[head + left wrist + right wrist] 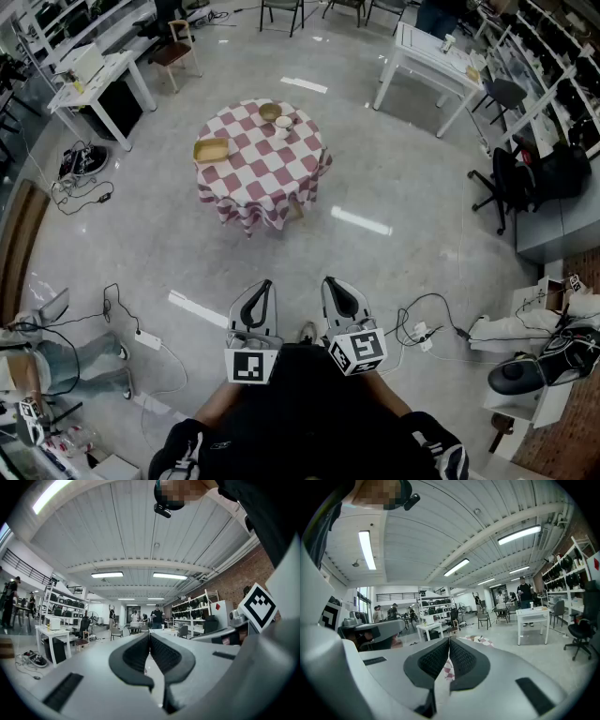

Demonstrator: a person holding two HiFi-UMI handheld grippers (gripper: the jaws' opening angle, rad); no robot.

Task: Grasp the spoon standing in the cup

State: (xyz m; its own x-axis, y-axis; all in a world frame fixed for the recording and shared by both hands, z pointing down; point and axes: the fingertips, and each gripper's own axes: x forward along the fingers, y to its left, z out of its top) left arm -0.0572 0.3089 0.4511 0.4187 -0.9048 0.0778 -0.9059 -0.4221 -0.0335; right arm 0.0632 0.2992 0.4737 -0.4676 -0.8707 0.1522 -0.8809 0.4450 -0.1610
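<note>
Cup [283, 123] stands on the checkered table [262, 180]. Left gripper [266, 284] and right gripper [329, 281], well apart from it, have jaws together, empty.

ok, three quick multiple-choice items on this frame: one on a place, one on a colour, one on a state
1. Where does the round table stand relative to the left gripper and the right gripper?
A. well ahead of them, across open floor
B. directly beneath them
C. behind the person

2. What does the table's cloth look like?
A. plain blue
B. red and white checks
C. green stripes

3. How do the right gripper's jaws stand?
A. wide apart
B. closed on a spoon
C. together, with nothing between them

Answers:
1 A: in the head view a stretch of bare floor lies between the grippers and the table.
2 B: the checks are plain in the head view.
3 C: in the right gripper view the pads meet with nothing gripped.
</note>
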